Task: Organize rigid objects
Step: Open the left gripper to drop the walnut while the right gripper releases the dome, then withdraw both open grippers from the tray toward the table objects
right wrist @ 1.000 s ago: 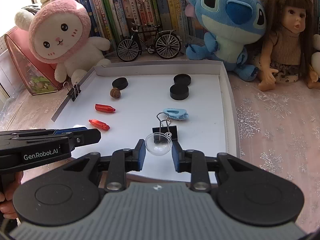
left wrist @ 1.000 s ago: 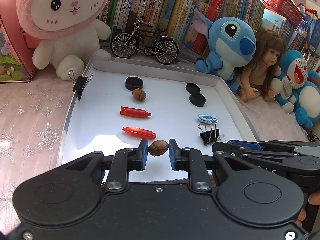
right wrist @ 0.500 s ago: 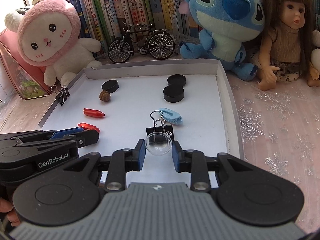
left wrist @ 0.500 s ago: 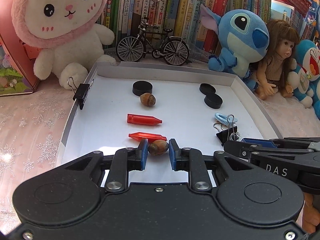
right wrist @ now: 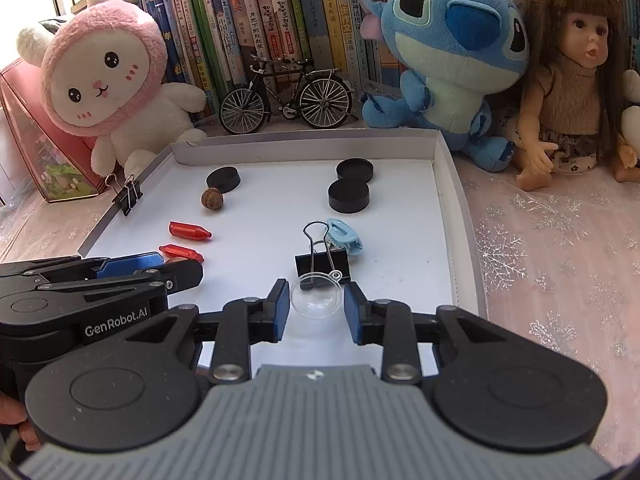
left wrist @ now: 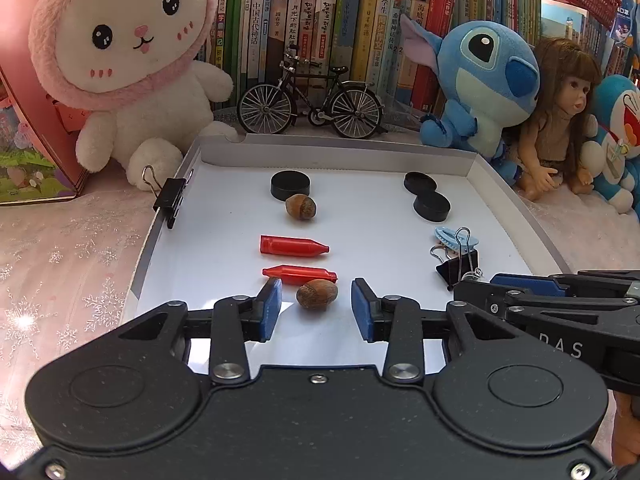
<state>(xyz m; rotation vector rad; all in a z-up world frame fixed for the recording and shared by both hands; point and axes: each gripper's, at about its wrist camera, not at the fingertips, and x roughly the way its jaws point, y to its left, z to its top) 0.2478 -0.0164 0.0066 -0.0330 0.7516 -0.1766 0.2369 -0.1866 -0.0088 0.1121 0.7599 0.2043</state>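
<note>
"GenRobot.AI" is showing in white on the left gripper (right wrist: 188, 268) body in the right wrist view; "DAS" is showing on the right gripper (left wrist: 472, 286) body; Chinese titles are running down the book spines (left wrist: 340, 32).

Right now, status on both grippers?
Left gripper just opened, acorn loose between fingers. Right gripper just opened, clear dome free on tray. Binder clip right behind dome.

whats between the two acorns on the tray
Two red crayon-shaped pieces lie between them: one nearer the far acorn, the other just behind the near acorn. The left wrist view shows this.
</note>
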